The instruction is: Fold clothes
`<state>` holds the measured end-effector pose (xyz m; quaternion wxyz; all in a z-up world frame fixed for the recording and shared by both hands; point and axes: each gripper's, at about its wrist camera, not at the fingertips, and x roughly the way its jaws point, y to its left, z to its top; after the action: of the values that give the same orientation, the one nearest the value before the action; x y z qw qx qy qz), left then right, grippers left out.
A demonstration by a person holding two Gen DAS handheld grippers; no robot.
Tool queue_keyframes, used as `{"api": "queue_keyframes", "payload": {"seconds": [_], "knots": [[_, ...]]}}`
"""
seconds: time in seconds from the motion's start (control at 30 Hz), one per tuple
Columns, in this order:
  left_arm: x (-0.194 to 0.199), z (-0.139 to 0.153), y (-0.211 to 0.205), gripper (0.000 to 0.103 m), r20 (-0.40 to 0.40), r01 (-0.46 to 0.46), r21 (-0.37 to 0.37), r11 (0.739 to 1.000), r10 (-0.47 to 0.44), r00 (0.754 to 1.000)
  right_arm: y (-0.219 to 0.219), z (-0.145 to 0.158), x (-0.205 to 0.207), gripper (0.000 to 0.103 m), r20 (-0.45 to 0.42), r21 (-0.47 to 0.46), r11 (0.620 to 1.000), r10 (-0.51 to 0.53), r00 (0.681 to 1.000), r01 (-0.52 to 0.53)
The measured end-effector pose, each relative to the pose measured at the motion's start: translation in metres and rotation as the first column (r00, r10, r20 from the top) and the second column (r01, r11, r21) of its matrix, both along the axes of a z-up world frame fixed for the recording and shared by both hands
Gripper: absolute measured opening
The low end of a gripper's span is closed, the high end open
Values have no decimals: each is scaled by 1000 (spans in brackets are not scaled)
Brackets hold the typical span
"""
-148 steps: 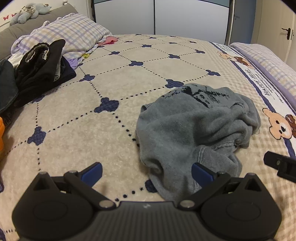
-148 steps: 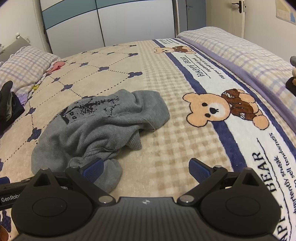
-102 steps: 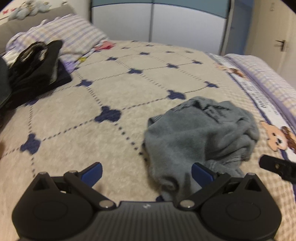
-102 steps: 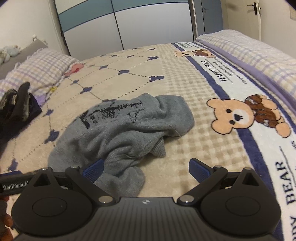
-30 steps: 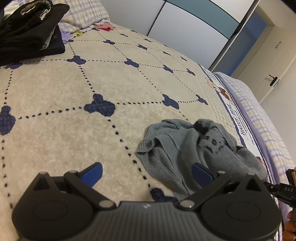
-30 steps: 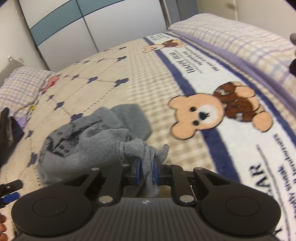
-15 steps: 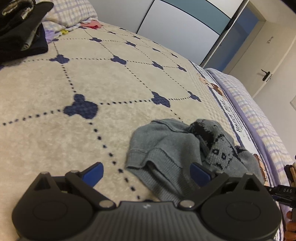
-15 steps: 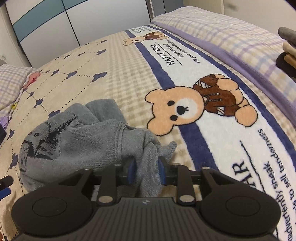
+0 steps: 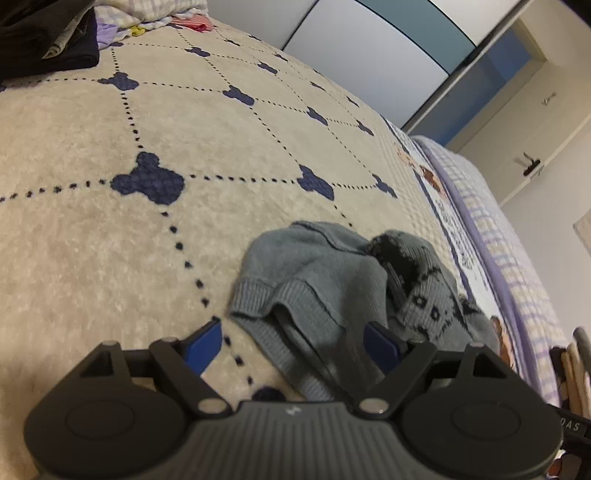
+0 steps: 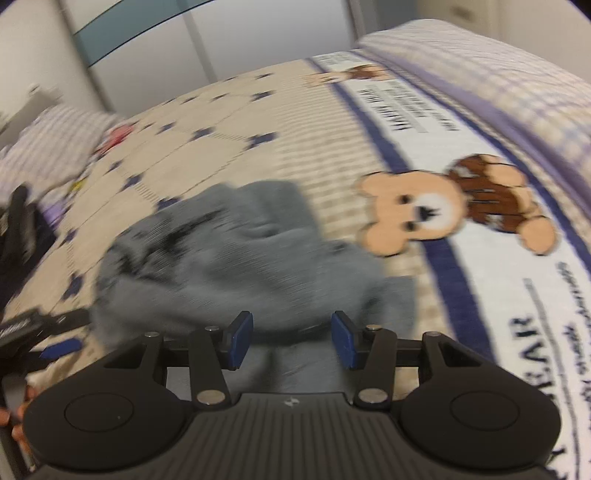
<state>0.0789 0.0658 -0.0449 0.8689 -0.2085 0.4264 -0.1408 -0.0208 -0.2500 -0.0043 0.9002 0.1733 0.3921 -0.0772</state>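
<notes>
**Grey sweater bunched on the bed**

The sweater lies crumpled on the bed, with no clear long axis; its ribbed hem faces near-left. The left hand-held gripper tilts down over that hem, jaws closing but not yet pressing it. The right hand-held gripper is opening, cloth loose between its pads. Dark clothes sit far left.

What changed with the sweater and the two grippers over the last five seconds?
The right gripper pinched a fold of the grey sweater, dragged it toward the bear print, and its jaws are now opening, letting go. The left gripper came in over the ribbed hem, jaws closing, not gripping yet. The sweater is still crumpled; the dark clothes pile is unmoved.
</notes>
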Motion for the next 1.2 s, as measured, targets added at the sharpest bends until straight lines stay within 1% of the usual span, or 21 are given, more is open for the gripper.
{"api": "queue_keyframes", "payload": {"seconds": [0.1,0.17,0.3,0.47,0.57,0.67,0.73,0.77,0.8,0.83,0.9,1.0,1.1,1.2], "knots": [[-4,2,-4,90,2,1,67,998,-1,1000,20,-2,5,50,-9,13,995,100,995,-99],[-5,2,-5,92,-6,5,84,996,-4,1000,33,-4,7,50,-21,10,987,162,987,-161],[-7,0,-4,93,-34,16,76,997,-13,999,55,-11,10,50,-58,-18,968,250,967,-251],[-13,1,-6,95,-44,30,82,996,-27,999,72,-22,12,50,-107,-61,947,308,945,-316],[-18,3,-6,95,-48,51,64,997,-48,998,84,-29,13,50,-140,-95,924,357,924,-371],[-26,-1,0,95,-71,50,15,999,-49,996,94,-35,14,49,-160,-140,900,391,906,-413],[-31,-4,5,95,-97,43,-19,999,-44,994,98,-36,14,39,-161,-159,890,404,900,-428],[-33,-5,6,95,-104,41,-30,999,-44,994,99,-37,14,28,-160,-167,887,407,899,-431],[-35,-4,7,95,-106,43,-37,998,-46,993,99,-37,15,20,-157,-169,887,407,900,-431],[-36,-4,7,95,-107,47,-46,998,-52,993,99,-36,15,18,-154,-167,888,406,901,-428],[-38,-3,7,95,-110,59,-67,996,-66,992,97,-34,14,11,-138,-149,889,414,900,-432],[-41,-5,6,95,-127,65,-109,992,-78,989,98,-31,11,8,-106,-120,886,437,893,-448],[-43,-10,6,93,-159,63,-184,981,-93,983,96,-27,10,8,-53,-15,880,473,880,-474],[-45,-12,7,92,-179,54,-273,960,-106,978,96,-22,9,7,15,118,856,505,863,-503]]}}
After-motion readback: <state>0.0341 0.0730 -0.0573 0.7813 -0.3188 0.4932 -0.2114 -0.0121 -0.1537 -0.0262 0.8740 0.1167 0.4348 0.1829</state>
